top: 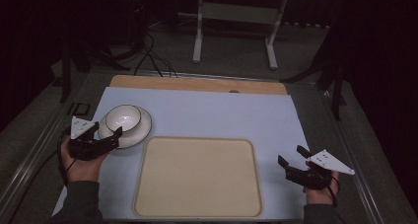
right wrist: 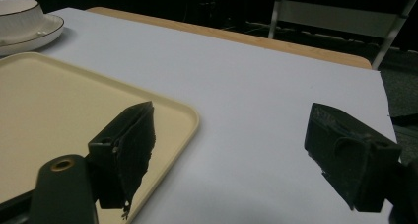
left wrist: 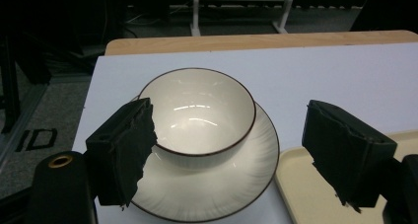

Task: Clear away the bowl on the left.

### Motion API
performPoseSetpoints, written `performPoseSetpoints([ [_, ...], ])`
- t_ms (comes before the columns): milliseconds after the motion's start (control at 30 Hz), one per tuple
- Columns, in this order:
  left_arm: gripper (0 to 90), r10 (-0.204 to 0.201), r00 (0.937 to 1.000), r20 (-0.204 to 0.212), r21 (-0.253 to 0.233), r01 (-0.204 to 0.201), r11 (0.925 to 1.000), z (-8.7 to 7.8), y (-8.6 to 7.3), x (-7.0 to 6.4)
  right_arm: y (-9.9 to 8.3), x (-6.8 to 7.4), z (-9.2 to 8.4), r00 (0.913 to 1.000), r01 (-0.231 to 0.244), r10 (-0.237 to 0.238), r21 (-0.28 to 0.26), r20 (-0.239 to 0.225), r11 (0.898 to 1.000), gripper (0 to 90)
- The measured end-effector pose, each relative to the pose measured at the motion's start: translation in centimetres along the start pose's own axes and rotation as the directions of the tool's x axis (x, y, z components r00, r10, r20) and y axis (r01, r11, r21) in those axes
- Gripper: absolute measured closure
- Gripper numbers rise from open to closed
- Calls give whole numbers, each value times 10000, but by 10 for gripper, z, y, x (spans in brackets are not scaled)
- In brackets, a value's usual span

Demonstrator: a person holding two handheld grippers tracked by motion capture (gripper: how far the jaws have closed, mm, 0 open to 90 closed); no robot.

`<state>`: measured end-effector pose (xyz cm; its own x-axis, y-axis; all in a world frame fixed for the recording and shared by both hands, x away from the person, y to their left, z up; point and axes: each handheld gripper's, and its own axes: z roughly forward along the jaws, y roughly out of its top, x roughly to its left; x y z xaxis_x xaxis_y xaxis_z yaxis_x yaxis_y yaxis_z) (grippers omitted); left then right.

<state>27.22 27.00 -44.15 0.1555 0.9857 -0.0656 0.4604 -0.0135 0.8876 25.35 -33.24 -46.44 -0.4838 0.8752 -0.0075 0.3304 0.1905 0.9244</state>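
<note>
A white bowl with a dark rim stands on a white plate at the left of the table. My left gripper is open at the plate's near left edge, its jaws spread wide on either side of the bowl without touching it. A cream tray lies empty in the middle. My right gripper is open over the white mat, to the right of the tray, with nothing between its jaws.
A white mat covers the table, with a wooden strip along the far edge. Metal rails run along both sides. Beyond the table stand a white frame and cables on the floor.
</note>
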Motion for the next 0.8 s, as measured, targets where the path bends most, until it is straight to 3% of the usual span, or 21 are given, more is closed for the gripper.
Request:
performPoseSetpoints([
  [800, 213, -75, 9982, -588, 81, 80, 9999, 24, 8, 13, 0, 1, 0, 9999, 96, -96, -35, -30, 9999, 190],
])
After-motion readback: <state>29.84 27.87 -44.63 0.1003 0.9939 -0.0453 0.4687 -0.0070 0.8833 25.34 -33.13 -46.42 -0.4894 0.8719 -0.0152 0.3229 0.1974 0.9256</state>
